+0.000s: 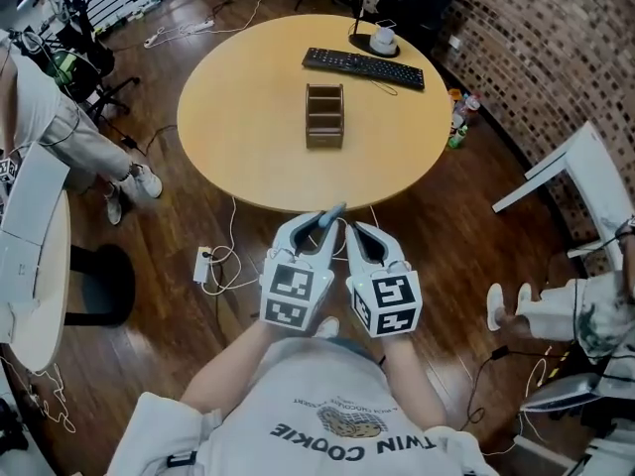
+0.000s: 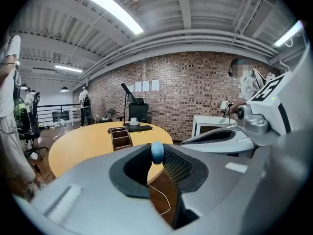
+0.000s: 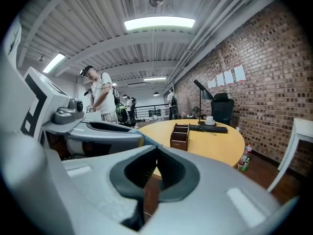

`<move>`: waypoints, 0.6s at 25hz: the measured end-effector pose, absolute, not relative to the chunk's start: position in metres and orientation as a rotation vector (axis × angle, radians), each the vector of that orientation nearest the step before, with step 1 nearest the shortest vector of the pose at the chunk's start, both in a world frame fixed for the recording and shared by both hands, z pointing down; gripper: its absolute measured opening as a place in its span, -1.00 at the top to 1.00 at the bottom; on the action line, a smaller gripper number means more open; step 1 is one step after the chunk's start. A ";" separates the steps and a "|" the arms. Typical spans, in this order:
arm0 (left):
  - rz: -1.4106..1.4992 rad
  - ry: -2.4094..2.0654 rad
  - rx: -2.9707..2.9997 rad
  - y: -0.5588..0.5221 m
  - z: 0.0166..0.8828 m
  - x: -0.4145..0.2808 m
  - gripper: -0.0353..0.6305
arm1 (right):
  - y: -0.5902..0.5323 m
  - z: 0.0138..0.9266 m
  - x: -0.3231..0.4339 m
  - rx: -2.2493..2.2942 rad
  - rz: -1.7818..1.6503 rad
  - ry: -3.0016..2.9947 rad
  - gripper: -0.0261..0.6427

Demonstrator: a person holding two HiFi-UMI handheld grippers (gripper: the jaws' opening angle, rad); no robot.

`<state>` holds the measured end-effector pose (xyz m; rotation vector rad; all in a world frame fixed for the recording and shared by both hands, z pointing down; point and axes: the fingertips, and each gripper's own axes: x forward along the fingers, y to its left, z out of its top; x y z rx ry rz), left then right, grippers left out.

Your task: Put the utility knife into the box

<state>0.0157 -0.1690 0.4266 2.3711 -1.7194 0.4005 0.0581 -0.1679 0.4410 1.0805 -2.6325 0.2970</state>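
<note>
The brown wooden box (image 1: 324, 115) with open compartments stands near the middle of the round table (image 1: 238, 137); it also shows in the left gripper view (image 2: 121, 137) and the right gripper view (image 3: 180, 136). Both grippers are held side by side close to my body, short of the table's near edge and well apart from the box. My left gripper (image 1: 327, 222) is shut on the utility knife (image 1: 334, 210), whose blue-grey end pokes out past the fingertips. Its rounded blue end (image 2: 157, 152) sits between the left pads. My right gripper (image 1: 349, 228) is shut with nothing in it (image 3: 157, 153).
A black keyboard (image 1: 363, 67) and a lamp base with a white cup (image 1: 382, 40) lie at the table's far side. Cables and a power strip (image 1: 203, 264) cross the wooden floor below the table. A white table (image 1: 585, 172) stands at the right, bottles (image 1: 457, 117) beside it, people on both sides.
</note>
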 end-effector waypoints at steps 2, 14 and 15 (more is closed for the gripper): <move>0.411 -1.732 2.360 -0.179 0.427 0.015 0.68 | -0.176 0.441 0.057 1.063 0.298 -2.641 0.92; 0.434 -1.717 2.354 -0.245 0.444 0.011 0.68 | -0.239 0.456 0.050 1.050 0.318 -2.626 0.91; 0.435 -1.711 2.353 -0.251 0.446 0.009 0.68 | -0.245 0.458 0.048 1.053 0.320 -2.624 0.92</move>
